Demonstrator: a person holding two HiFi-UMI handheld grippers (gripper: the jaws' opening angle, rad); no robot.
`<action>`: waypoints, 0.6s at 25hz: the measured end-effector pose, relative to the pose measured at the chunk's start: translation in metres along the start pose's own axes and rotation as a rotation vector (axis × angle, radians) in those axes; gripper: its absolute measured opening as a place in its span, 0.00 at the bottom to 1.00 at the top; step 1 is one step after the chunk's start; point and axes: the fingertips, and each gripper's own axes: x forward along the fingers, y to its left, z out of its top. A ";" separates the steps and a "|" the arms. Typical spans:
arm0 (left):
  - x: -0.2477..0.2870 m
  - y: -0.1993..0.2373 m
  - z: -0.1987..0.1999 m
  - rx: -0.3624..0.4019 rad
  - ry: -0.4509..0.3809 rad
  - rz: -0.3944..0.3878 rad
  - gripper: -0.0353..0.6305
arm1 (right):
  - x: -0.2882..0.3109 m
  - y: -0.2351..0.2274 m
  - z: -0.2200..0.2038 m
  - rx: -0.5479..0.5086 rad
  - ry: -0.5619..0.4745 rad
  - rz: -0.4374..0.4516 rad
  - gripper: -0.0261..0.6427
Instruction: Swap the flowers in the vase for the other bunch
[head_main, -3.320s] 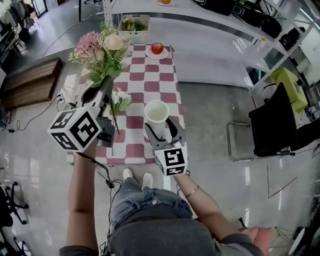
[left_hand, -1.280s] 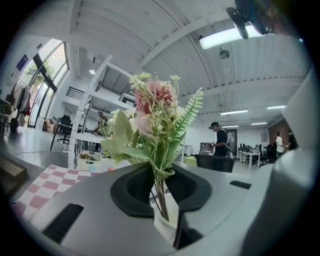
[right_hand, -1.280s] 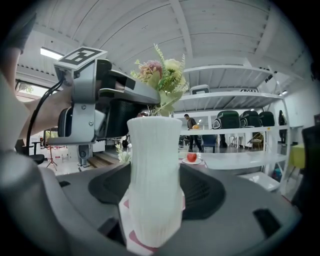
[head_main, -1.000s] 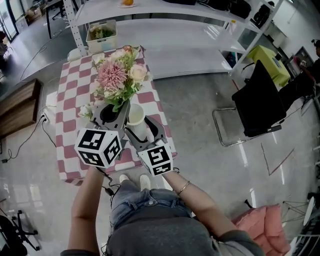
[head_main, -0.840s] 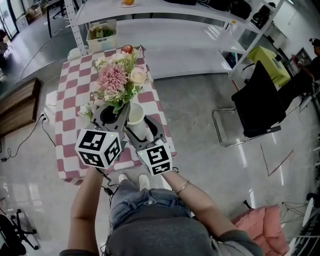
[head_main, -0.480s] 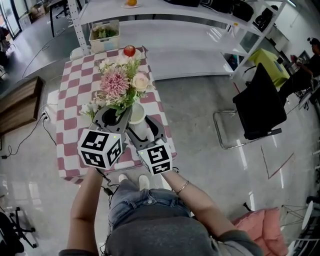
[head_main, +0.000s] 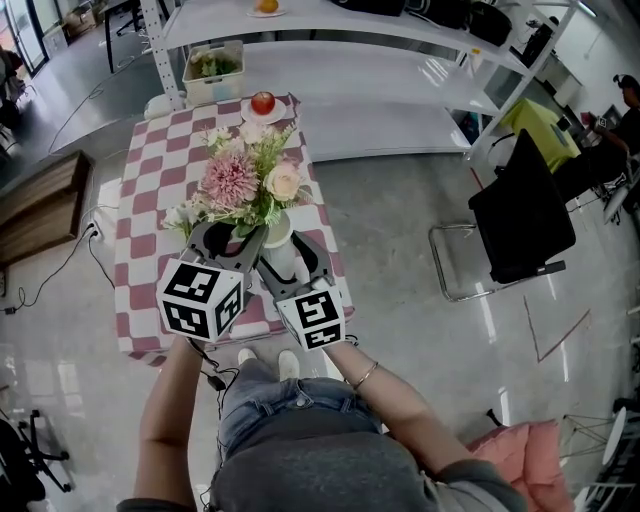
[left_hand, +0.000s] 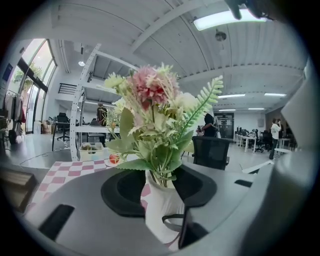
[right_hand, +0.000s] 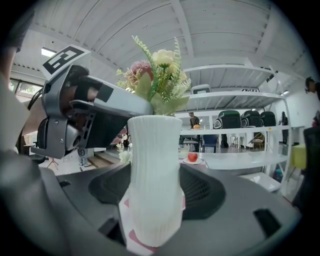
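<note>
A bunch of pink and cream flowers (head_main: 245, 180) stands with its stems in the white ribbed vase (head_main: 281, 243) on the checkered table (head_main: 150, 170). My left gripper (head_main: 233, 236) is at the stems just above the vase's mouth. Its jaws are opening, and the green stems (left_hand: 161, 167) run between the pads with a gap on each side. My right gripper (head_main: 291, 262) is shut on the vase (right_hand: 154, 175), one pad on each side of its lower body. A smaller bunch of white flowers (head_main: 180, 214) lies on the table to the left.
A red apple on a plate (head_main: 263, 102) and a white box of greens (head_main: 213, 68) sit at the table's far end. Long white shelving (head_main: 390, 60) runs behind. A black chair (head_main: 520, 225) stands on the floor at the right.
The left gripper has sunk a little with the pink bunch, whose stems now sit deeper in the vase, and its jaws have spread apart. The right gripper and the vase have not moved.
</note>
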 end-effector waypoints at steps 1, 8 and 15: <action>-0.001 0.000 -0.002 -0.004 0.005 0.000 0.29 | 0.000 0.000 0.000 0.000 -0.001 0.001 0.50; -0.008 0.002 -0.008 -0.046 0.033 0.000 0.34 | 0.000 -0.001 -0.002 -0.005 0.001 0.000 0.50; -0.015 0.002 -0.011 -0.081 0.033 0.002 0.36 | 0.001 -0.001 -0.003 -0.006 -0.003 0.001 0.50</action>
